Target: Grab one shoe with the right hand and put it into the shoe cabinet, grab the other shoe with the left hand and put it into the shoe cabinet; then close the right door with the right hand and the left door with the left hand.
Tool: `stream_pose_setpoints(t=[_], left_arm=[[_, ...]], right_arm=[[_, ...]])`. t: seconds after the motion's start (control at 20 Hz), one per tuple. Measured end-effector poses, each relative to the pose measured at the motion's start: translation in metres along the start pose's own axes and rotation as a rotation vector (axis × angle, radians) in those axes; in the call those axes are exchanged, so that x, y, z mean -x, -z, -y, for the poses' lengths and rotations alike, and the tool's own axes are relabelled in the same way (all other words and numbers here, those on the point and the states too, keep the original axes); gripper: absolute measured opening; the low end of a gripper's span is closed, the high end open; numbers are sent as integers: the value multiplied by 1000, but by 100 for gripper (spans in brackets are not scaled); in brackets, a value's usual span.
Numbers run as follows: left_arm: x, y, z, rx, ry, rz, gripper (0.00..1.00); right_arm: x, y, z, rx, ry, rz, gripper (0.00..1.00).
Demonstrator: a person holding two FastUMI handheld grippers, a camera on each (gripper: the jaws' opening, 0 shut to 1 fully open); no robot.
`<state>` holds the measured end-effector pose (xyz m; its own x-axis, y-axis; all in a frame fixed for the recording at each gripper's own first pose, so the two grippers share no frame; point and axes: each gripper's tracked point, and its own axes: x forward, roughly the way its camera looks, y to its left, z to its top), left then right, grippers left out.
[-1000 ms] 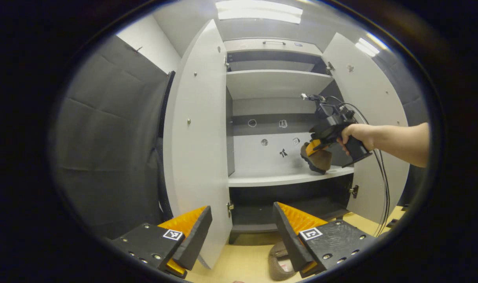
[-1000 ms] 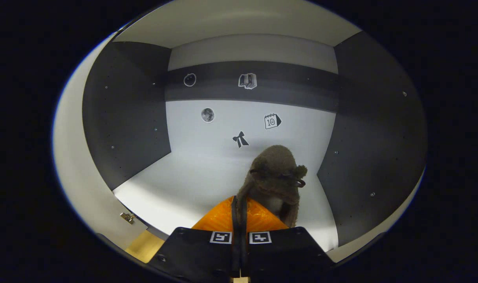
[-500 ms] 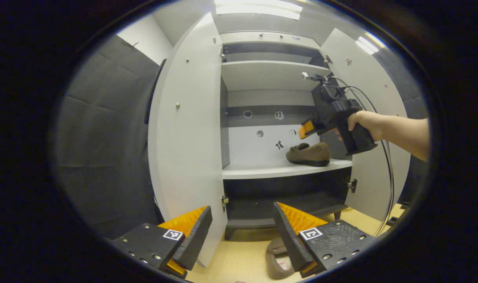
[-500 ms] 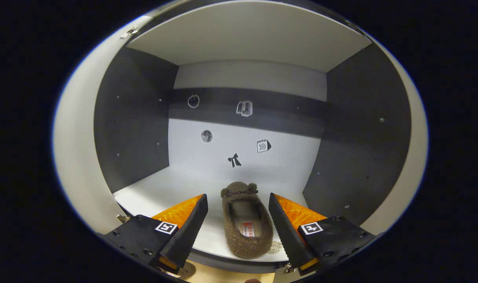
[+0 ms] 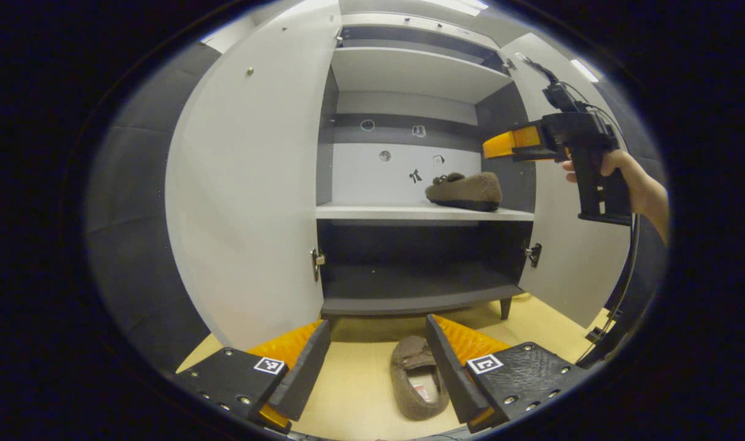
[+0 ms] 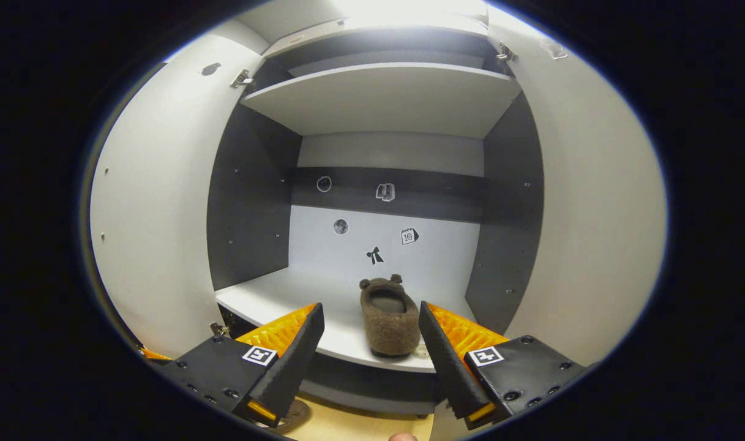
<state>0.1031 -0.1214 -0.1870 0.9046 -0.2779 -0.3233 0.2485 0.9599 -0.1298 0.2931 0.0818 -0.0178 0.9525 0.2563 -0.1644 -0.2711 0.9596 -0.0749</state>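
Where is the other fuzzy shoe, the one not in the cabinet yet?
In the left gripper view, the second shoe lies on the floor before the open cabinet, between the left gripper's fingers.

The cabinet front is left open between the left door and the right door, both swung wide. On the white shelf, the right part is taken by a brown shoe, while its left part is left bare. The dark lower compartment is unobstructed. On the floor, a second shoe is found just before the cabinet, between the spread fingers of the left gripper. The right gripper is held in front of the right door, above the shelf.
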Motion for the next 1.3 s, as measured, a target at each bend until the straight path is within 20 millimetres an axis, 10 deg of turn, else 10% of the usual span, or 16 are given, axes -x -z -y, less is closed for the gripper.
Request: stream_pose_setpoints(t=[0.7,0.95,1.3], left_arm=[[-53,146,16,7,83,-398,92],[-67,171,15,-2,78,-477,97],[-76,193,33,6,130,-560,48]], right_arm=[[79,57,-26,10,-36,-38,98],[89,65,-33,10,-49,-54,98],[99,72,-32,2,-40,-74,98]])
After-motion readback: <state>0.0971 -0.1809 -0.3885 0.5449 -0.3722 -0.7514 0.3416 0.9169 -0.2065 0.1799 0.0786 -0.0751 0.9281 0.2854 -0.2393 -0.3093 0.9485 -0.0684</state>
